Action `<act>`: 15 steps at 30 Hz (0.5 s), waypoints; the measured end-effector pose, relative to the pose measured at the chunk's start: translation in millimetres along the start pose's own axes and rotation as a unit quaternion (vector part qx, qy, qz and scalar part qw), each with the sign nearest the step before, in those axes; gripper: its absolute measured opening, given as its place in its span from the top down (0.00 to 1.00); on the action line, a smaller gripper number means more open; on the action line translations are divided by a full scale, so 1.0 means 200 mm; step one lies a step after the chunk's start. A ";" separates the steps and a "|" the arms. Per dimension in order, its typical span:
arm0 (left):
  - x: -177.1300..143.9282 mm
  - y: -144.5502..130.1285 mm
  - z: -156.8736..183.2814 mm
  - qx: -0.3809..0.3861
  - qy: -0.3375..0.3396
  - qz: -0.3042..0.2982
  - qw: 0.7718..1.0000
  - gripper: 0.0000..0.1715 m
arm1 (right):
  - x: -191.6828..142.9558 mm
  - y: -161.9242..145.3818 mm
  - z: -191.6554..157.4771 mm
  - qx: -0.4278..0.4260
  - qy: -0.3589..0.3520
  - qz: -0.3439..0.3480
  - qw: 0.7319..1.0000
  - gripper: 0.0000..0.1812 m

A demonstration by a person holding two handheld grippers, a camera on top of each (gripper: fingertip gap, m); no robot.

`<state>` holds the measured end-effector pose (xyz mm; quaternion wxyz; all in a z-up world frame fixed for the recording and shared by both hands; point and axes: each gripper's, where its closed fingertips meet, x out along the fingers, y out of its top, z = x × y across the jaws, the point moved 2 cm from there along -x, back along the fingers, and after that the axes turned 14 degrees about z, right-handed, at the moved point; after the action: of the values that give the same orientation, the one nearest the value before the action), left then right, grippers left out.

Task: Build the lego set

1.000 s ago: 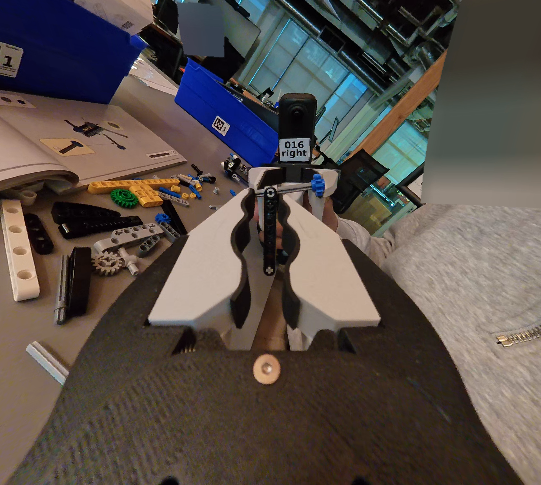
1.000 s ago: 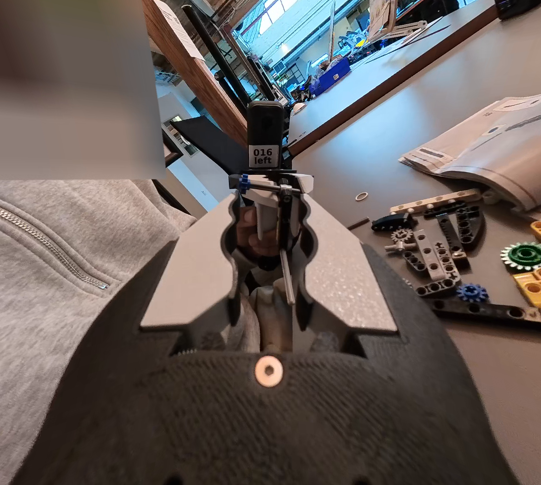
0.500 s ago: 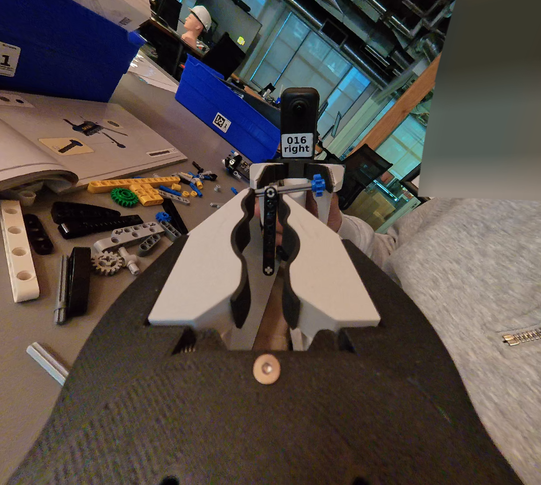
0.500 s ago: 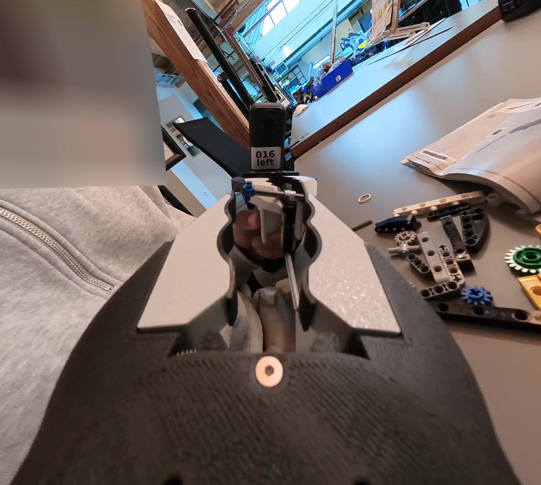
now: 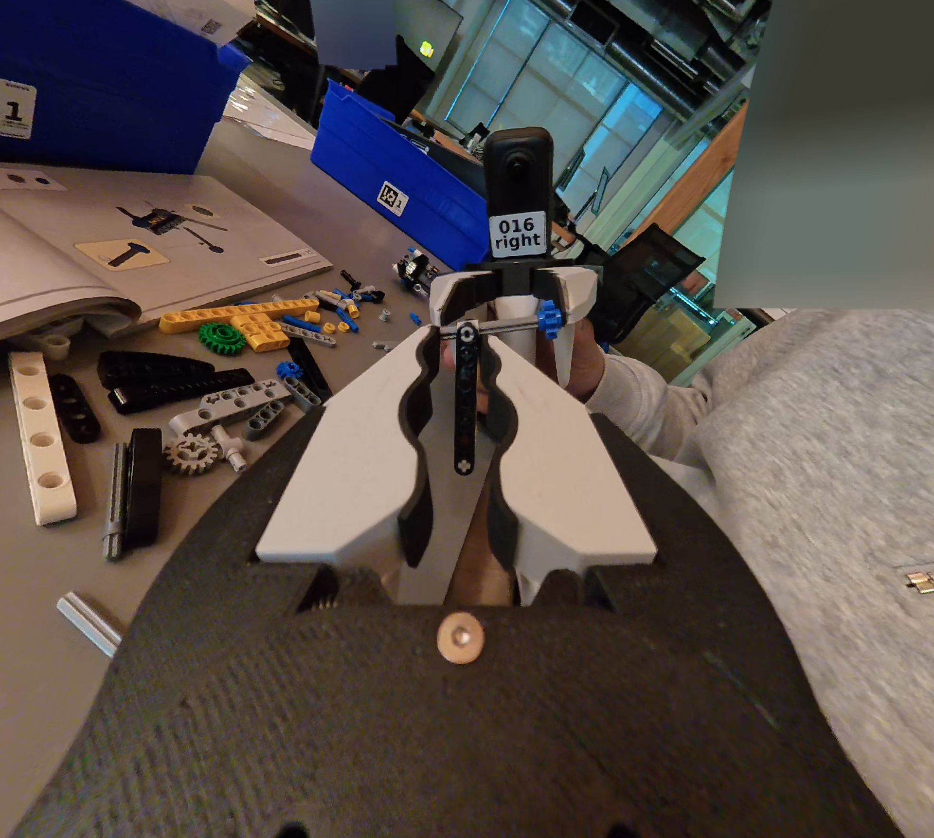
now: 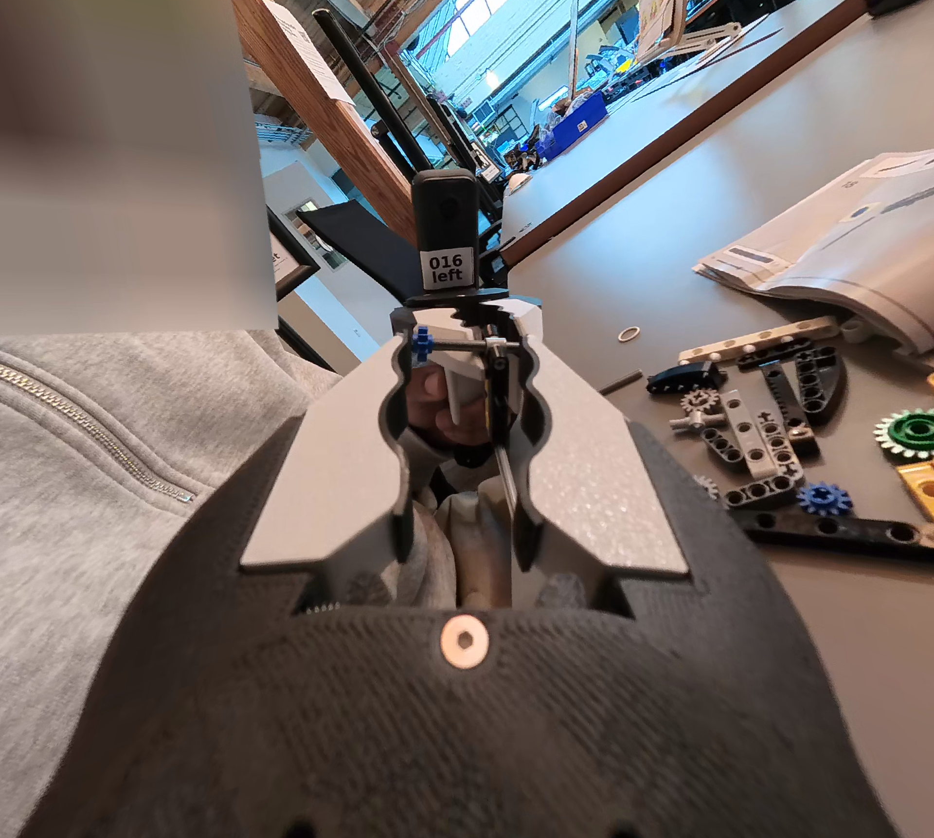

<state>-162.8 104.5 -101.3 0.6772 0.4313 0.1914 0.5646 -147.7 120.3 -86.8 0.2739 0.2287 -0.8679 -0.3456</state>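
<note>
My left gripper (image 5: 462, 338) is shut on a thin black beam (image 5: 465, 401) that hangs down between its fingers. A grey axle (image 5: 505, 327) passes through the beam's top hole and carries a small blue gear (image 5: 548, 319). My right gripper (image 6: 465, 348) faces the left one, tip to tip, above the table edge. It holds the axle (image 6: 455, 343) lengthwise between its fingertips, with the blue gear (image 6: 420, 341) against one finger. A grey bush (image 6: 495, 343) sits on the axle beside the beam (image 6: 498, 389).
An open instruction booklet (image 5: 151, 237) and two blue bins (image 5: 101, 80) lie at the back. Loose parts cover the grey table: yellow beams (image 5: 237, 310), a green gear (image 5: 220, 337), a grey gear (image 5: 191, 452), a white beam (image 5: 40, 434), black panels (image 5: 167, 379). A person's grey sweater (image 5: 808, 460) is close by. Less than 4 cm separates the two grippers' tips.
Almost nothing. Both grippers keep their hold on the same parts and drift only slightly together.
</note>
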 end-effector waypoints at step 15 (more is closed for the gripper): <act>0.00 0.00 -0.01 -0.008 -0.002 0.004 1.000 0.90 | -0.01 0.01 0.01 0.012 0.003 0.006 1.000 0.80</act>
<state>-164.1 105.4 -101.5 0.6789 0.4275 0.1840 0.5679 -147.9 122.5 -87.0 0.2759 0.2281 -0.8723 -0.3331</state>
